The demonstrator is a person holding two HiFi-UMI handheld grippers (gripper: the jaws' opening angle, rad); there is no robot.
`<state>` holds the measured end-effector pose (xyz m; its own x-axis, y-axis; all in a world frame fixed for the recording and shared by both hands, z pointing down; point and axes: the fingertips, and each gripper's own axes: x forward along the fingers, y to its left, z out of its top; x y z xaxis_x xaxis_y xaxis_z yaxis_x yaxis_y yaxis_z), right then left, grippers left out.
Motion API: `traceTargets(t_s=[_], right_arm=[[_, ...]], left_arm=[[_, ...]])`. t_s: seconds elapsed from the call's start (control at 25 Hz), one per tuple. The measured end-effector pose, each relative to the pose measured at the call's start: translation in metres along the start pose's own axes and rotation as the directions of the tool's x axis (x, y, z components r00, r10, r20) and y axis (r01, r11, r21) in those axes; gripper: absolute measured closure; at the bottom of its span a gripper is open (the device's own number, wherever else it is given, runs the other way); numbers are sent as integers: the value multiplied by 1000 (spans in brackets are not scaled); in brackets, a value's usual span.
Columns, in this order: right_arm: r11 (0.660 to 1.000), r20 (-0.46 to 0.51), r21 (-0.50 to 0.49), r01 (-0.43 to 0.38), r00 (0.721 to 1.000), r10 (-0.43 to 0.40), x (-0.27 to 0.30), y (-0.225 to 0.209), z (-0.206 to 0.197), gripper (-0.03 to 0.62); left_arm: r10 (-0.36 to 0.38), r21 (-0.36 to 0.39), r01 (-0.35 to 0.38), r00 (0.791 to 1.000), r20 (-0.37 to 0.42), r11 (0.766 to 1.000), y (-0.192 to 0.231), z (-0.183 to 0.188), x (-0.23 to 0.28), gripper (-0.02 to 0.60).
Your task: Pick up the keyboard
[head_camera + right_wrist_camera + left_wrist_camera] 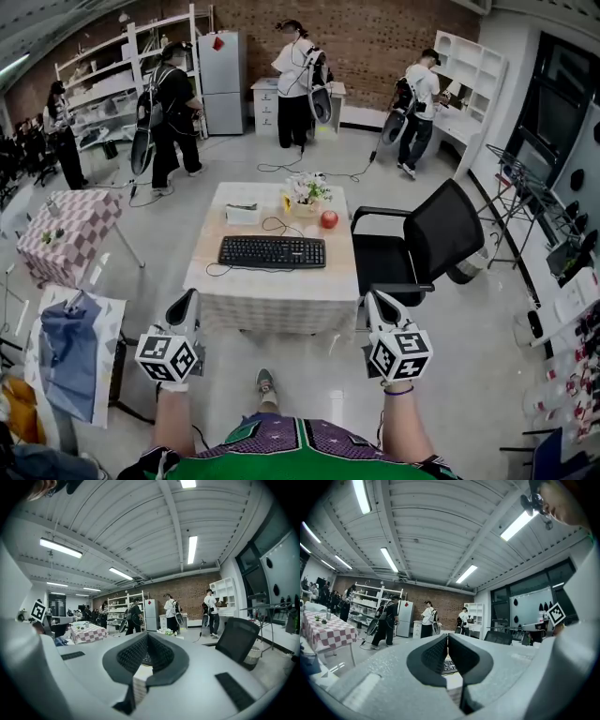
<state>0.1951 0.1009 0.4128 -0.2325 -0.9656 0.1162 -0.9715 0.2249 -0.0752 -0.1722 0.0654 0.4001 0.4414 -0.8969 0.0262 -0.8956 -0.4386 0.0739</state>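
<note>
A black keyboard (272, 251) lies across the middle of a small table (272, 295) covered with a pale checked cloth, its cable looping behind it. My left gripper (184, 309) is held short of the table's near left corner, jaws shut with nothing between them. My right gripper (379, 307) hovers off the near right corner, also shut and empty. In the left gripper view a sliver of the keyboard (449, 666) shows past the closed jaws of the left gripper (447, 637). The right gripper view shows the right gripper (147, 638) pointing level over the keyboard (146, 658).
A tissue box (242, 214), a flower pot (306, 195) and a red apple (329, 219) sit behind the keyboard. A black office chair (422, 244) stands close at the table's right. A checked side table (70, 234) and a cloth-draped stand (70, 352) are left. Several people work farther back.
</note>
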Motion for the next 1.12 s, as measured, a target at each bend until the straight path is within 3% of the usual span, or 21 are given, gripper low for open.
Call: traceTargets(t_s=[0.6, 1.12], right_arm=[[999, -32, -47, -14, 999, 12, 172, -8, 51, 592], [998, -50, -60, -12, 999, 9, 274, 0, 59, 592]], left_arm=[[9, 28, -9, 1000, 8, 1000, 88, 35, 147, 561], [-42, 58, 43, 999, -13, 997, 145, 44, 236, 561]])
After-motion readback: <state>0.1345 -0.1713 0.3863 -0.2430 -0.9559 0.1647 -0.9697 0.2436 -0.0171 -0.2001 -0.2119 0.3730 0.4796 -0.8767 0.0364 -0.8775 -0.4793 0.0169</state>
